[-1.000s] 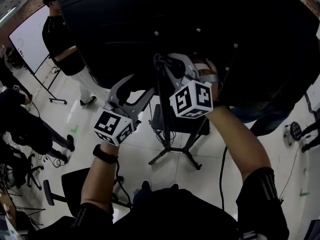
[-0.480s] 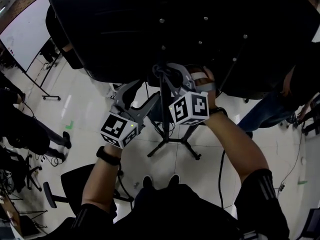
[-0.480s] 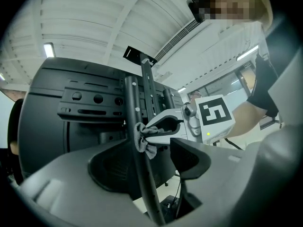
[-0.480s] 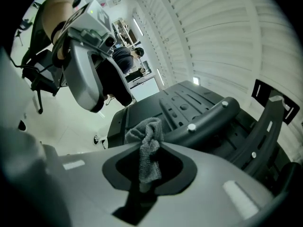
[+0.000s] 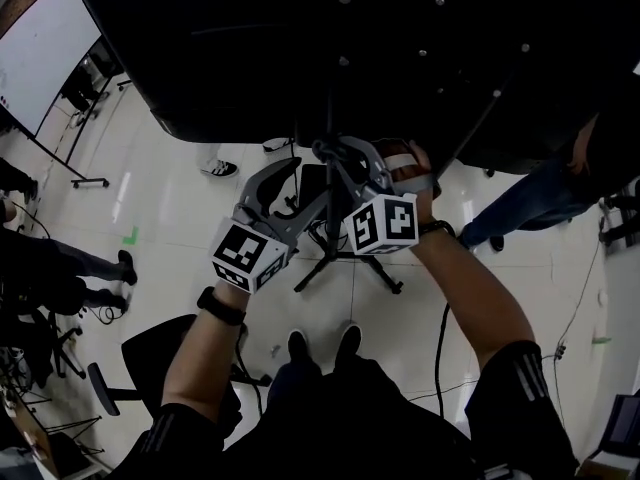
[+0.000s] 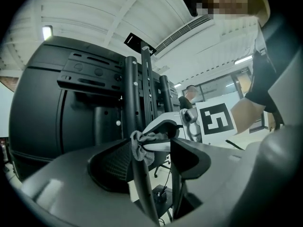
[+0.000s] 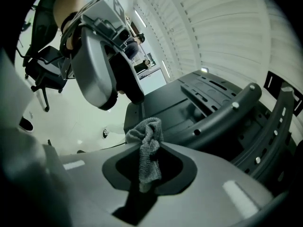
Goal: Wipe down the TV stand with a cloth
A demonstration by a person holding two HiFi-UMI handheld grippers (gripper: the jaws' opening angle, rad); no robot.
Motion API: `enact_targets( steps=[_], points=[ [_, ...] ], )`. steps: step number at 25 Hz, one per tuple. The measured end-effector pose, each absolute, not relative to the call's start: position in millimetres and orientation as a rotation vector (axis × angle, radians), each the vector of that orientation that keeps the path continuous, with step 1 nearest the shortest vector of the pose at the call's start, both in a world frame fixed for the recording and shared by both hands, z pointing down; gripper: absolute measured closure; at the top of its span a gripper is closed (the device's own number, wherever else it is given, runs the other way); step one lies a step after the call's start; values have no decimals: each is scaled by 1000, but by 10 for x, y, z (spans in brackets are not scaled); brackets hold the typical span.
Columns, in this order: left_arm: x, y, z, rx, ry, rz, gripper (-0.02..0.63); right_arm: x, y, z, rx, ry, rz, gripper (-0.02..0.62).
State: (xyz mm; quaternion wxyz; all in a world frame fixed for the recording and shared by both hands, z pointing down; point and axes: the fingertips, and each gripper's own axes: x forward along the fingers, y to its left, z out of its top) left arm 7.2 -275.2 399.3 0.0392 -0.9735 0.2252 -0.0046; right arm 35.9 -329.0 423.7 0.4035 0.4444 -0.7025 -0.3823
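Note:
The black TV (image 5: pixel 400 48) fills the top of the head view from behind, and its stand's thin pole (image 5: pixel 330 223) runs down to splayed legs (image 5: pixel 385 303). My right gripper (image 5: pixel 338 156) is shut on a small grey cloth (image 7: pixel 150 131) and holds it against the pole just under the TV. From the left gripper view the cloth (image 6: pixel 139 145) shows bunched on the pole (image 6: pixel 144 193). My left gripper (image 5: pixel 300 193) sits just left of it, open, with the pole running between its jaws (image 6: pixel 151 162). The stand's perforated bracket arms (image 7: pixel 227 112) curve past behind the cloth.
People stand at the left (image 5: pixel 60 268) and a person in jeans at the right (image 5: pixel 530 208). A black office chair (image 5: pixel 150 368) is by my left leg. A whiteboard on wheels (image 5: pixel 40 48) stands at far left. A cable (image 5: pixel 440 338) hangs down beside my right arm.
My left gripper has moved right, closer to the pole and the right gripper. The right gripper stays on the pole with the cloth. The person by the whiteboard has gone out of view.

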Motion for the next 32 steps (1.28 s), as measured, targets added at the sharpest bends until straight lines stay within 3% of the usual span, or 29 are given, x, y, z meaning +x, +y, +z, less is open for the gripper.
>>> enact_targets(
  steps=[32],
  points=[
    [203, -2936, 6895, -3260, 495, -443, 295, 460, -3188, 6970, 1062, -1764, -604, 534]
  ],
)
